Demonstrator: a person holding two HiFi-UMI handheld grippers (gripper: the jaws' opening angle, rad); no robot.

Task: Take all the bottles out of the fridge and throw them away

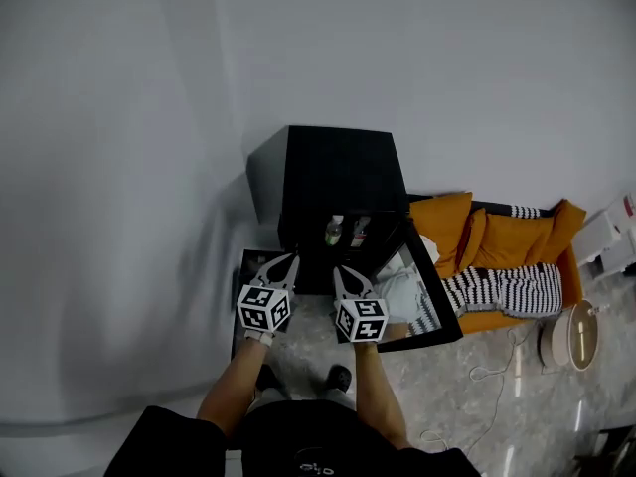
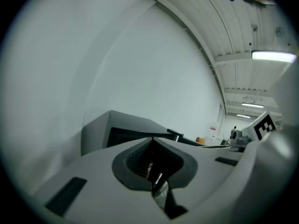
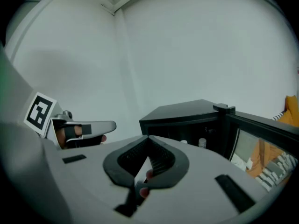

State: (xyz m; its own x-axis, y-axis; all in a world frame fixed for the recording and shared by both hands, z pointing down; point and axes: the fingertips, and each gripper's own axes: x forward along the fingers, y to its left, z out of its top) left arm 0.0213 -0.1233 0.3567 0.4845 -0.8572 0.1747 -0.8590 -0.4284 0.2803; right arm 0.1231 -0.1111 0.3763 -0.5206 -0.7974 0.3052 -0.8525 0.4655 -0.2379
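Both pairs of fingers are pressed shut with nothing between them. The left gripper (image 1: 287, 260) and the right gripper (image 1: 340, 270) are held side by side, just apart, the left at 9 o'clock of the right. Two bottles (image 1: 334, 230) stand next to each other inside the black fridge (image 1: 338, 172), at 12 o'clock from the grippers. The fridge door (image 1: 429, 301) is swung open toward 4 o'clock. An orange sofa (image 1: 497, 241) with a striped cushion (image 1: 507, 288) lies at 3 o'clock of the fridge
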